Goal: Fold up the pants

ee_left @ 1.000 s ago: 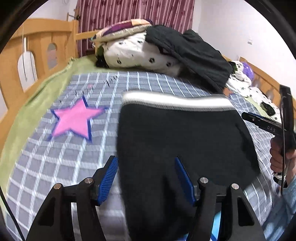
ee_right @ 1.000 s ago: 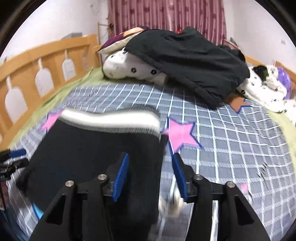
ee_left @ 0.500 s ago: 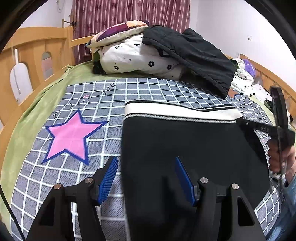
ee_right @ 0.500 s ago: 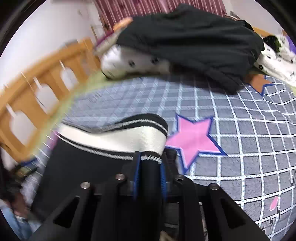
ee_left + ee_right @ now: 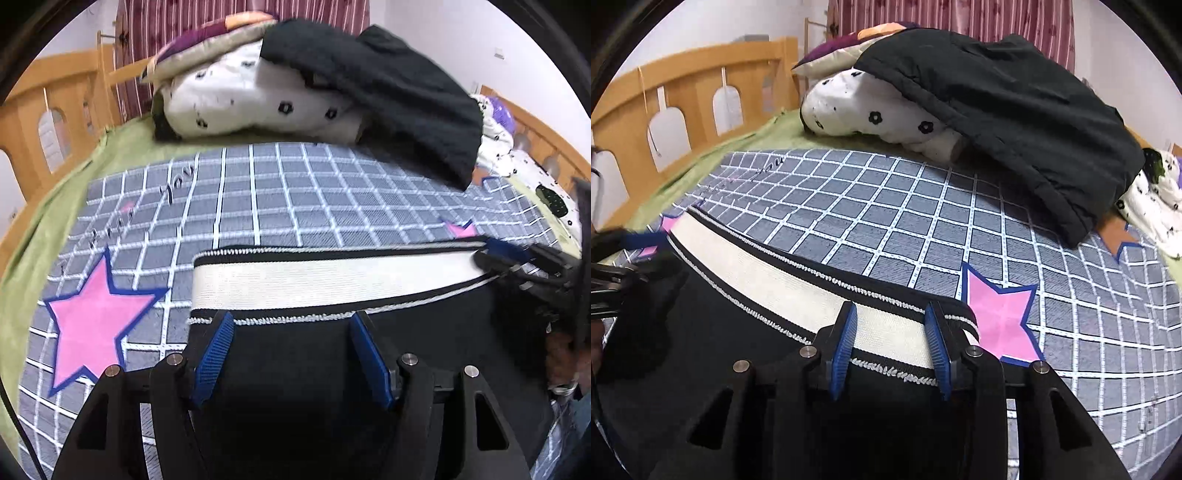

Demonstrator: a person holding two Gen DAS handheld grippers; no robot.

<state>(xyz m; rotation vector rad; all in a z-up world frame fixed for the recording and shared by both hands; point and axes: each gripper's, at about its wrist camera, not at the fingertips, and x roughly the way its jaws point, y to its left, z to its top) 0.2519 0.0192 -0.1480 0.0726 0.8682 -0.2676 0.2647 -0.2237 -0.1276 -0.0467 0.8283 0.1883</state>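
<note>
The black pants (image 5: pixel 332 369) lie flat on the grid-patterned blanket (image 5: pixel 295 192), white waistband (image 5: pixel 314 280) at the far edge. The left gripper (image 5: pixel 291 350) stands with jaws apart over the black cloth, just short of the waistband's left end; nothing is clamped. The right gripper (image 5: pixel 890 343) likewise has jaws apart, its blue pads (image 5: pixel 844 347) straddling the waistband at its right end, near a pink star (image 5: pixel 1001 317). Beyond both claws, a white flowered quilt (image 5: pixel 879 114) sits under a black garment (image 5: pixel 1015 107); a wooden bed rail (image 5: pixel 690 85) runs to the left
</note>
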